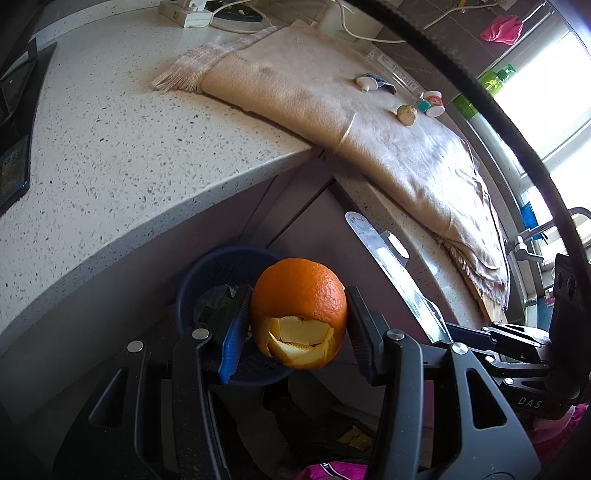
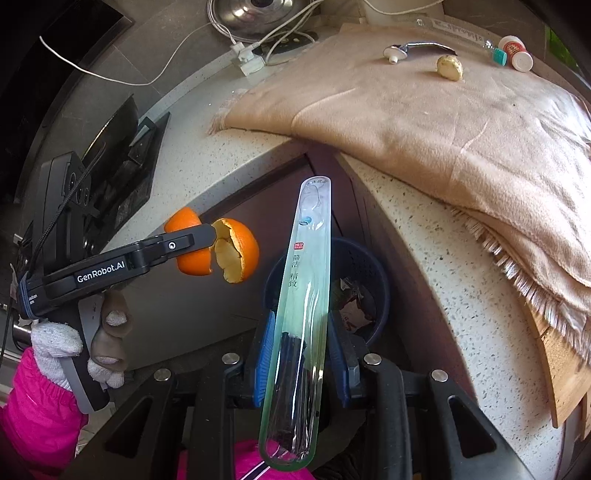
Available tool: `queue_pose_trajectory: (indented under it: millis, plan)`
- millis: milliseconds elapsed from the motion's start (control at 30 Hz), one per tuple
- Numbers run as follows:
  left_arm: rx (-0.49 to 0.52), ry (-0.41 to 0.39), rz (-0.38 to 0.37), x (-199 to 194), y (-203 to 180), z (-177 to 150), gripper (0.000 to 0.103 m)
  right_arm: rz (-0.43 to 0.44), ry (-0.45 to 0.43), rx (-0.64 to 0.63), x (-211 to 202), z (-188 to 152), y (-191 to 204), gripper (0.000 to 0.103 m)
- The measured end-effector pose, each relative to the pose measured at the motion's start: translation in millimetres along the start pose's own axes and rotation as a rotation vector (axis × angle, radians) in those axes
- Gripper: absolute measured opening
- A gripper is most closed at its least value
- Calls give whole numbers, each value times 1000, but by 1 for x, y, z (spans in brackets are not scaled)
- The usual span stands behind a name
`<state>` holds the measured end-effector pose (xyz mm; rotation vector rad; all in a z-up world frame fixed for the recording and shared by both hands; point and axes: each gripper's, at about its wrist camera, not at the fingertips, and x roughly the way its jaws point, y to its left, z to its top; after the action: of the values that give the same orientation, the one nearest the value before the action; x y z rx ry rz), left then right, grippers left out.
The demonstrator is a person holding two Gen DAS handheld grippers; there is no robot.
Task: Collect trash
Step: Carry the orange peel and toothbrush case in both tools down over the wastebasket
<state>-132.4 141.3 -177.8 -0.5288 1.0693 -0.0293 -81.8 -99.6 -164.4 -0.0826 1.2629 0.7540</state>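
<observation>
My left gripper [image 1: 297,325] is shut on an orange peel [image 1: 300,314], a hollow shell with pale pith showing; it hangs above a dark blue basket [image 1: 207,273] on the floor by the cabinet. In the right wrist view the same peel [image 2: 221,251] sits in the left gripper [image 2: 199,240], left of the basket [image 2: 364,266]. My right gripper [image 2: 301,347] is shut on a long clear plastic toothbrush case [image 2: 304,295], which points over the basket. On the beige cloth [image 2: 424,122] lie a squeezed tube [image 2: 397,51], a ginger piece [image 2: 449,67] and a small white bottle [image 2: 517,53].
The speckled countertop [image 1: 110,147] curves above the basket, with a brown cabinet front [image 2: 258,199] beneath. Cables and a power strip [image 1: 184,13] sit at the back. A gloved hand with a pink sleeve [image 2: 40,402] holds the left gripper. A wooden board [image 2: 565,376] lies under the cloth's edge.
</observation>
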Motion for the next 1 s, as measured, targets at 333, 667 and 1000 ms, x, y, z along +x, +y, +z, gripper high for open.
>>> queue_pose_trajectory:
  millis: [333,667,1000]
  plan:
    - [-4,60,28,34,15,-20,51,-36,76,11,47,-7,1,29]
    - [-17,116,57,69,28,-30,51,-59,147,28,91,-8,-5,29]
    - [-30,168,75,100,38,-33,50,-94,206,32,133,0,-13,29]
